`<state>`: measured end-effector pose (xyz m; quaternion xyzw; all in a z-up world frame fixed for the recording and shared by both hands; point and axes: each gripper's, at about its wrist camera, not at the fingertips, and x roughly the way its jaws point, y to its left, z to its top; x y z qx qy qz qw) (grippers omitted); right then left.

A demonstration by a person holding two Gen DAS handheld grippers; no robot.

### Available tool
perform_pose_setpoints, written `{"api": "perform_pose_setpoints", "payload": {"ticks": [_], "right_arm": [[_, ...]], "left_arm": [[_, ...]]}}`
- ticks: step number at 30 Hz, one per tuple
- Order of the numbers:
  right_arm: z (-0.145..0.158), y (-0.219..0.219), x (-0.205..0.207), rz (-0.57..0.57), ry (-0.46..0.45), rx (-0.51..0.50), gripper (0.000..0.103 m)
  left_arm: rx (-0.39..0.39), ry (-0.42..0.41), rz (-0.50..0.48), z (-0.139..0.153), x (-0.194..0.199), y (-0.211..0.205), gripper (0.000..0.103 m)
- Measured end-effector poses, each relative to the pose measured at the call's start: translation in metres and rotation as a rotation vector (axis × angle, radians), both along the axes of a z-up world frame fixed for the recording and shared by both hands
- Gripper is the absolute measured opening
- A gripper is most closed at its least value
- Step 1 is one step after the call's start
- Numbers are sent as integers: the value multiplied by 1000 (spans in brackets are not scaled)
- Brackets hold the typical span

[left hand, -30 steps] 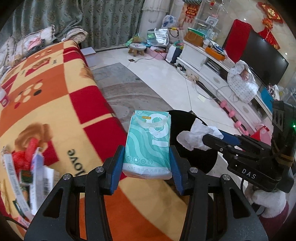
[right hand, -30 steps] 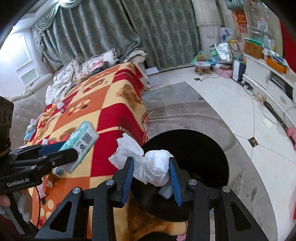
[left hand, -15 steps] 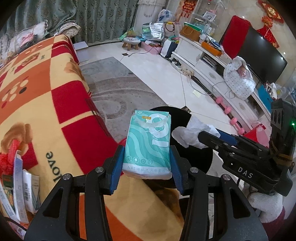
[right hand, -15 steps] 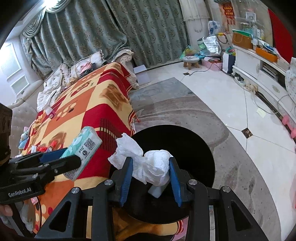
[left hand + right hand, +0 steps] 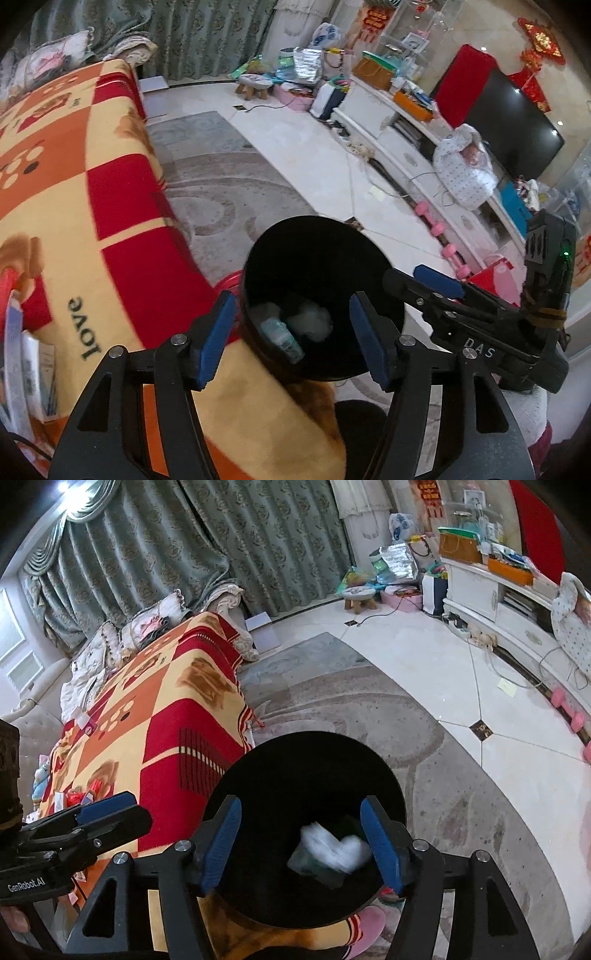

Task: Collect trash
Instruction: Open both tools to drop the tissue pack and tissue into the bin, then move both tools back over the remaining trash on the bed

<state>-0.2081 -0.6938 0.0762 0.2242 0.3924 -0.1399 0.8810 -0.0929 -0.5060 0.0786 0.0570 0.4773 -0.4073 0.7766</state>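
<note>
Both my claws have just been opening and now stand spread and empty over the black bin (image 5: 317, 258): left gripper (image 5: 291, 328), right gripper (image 5: 303, 842). The teal tissue pack (image 5: 282, 334) and crumpled white tissue (image 5: 334, 849) (blurred) lie inside it. A fuzzy checkered blanket (image 5: 74, 206) sits just beside.

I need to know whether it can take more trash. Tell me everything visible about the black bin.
The black bin is round, open-topped and matte dark, probably plastic. It stands upright on the patterned rug, close against the blanket-draped sofa edge. Inside lie a teal tissue pack and crumpled white tissue near the bottom; most of its depth looks unfilled. No gripper touches it.
</note>
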Motion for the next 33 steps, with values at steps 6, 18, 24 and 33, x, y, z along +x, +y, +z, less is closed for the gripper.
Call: {"api": "perform_pose_setpoints", "payload": {"ticks": [6, 18, 24, 33], "right_arm": [[-5, 18, 4, 45, 11, 7, 65], [2, 87, 20, 187, 6, -16, 65], [11, 132, 33, 264, -12, -15, 69], [7, 214, 56, 427, 9, -15, 70]], "left_arm": [[52, -48, 69, 6, -4, 20, 63], [96, -170, 194, 23, -11, 102, 63], [127, -216, 254, 27, -14, 150, 63], [107, -183, 313, 24, -13, 226, 63]]}}
